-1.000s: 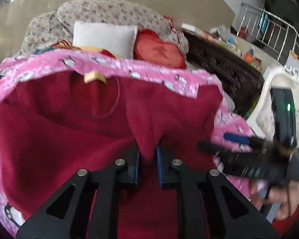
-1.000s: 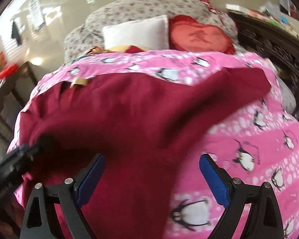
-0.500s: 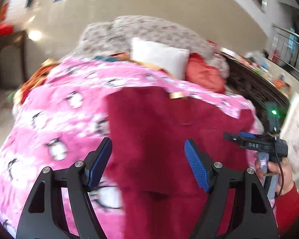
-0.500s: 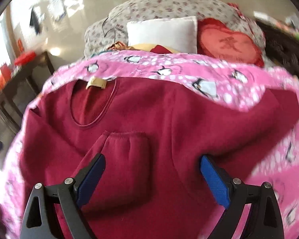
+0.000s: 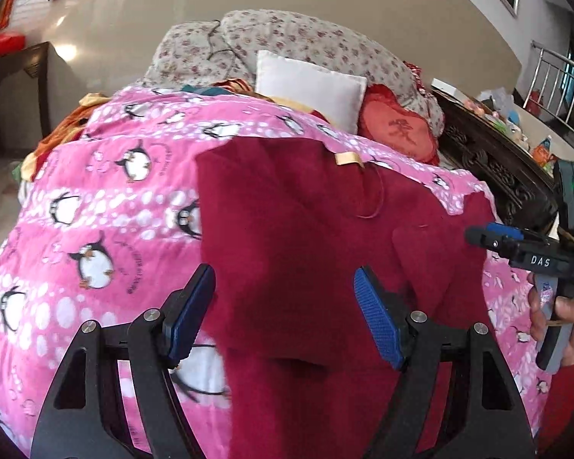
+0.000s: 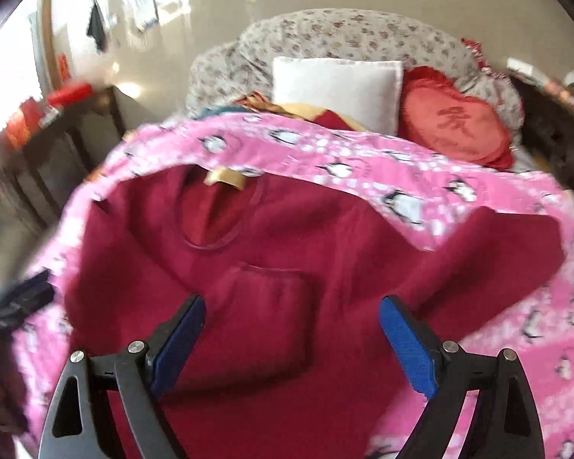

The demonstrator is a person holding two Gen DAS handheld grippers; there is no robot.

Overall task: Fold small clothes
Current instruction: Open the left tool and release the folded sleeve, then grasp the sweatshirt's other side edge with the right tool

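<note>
Lying spread beneath both spread-apart grippers, dark red sweater (image 6: pixel 325 267)

We read the white letters "DAS" on the side of the right gripper (image 5: pixel 493 238), and a single darker character, not legible to us, on the red cushion (image 5: pixel 398 130).

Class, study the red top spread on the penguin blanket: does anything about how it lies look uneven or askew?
Yes. The red top lies lopsided: one sleeve is folded across its front, while the other sleeve is spread out over the penguin blanket.
</note>
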